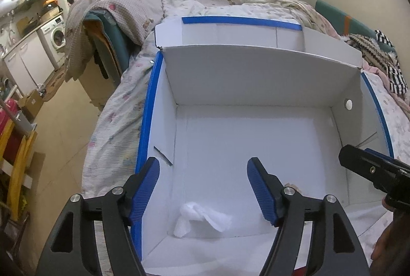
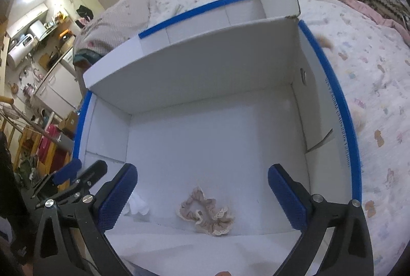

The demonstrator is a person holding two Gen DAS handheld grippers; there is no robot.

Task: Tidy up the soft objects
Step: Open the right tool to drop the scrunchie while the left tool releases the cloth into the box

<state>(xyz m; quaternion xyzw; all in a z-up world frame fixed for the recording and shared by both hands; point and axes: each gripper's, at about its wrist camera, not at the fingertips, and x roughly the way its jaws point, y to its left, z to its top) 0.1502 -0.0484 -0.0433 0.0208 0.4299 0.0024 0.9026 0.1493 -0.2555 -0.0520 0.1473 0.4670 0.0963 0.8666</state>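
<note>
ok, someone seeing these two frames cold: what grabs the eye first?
The big white box with blue edging, lying open on the bed, fills both views. On its floor near the front wall lie a frilly beige scrunchie and, to its left, a small white fluffy item. Both the left gripper and the right gripper hang over them, open and empty.

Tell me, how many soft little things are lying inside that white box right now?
2. A white fluffy piece lies on the floor of the box near its front wall; a beige ruffled scrunchie lies beside it, to its right. The front wall could hide more.
</note>
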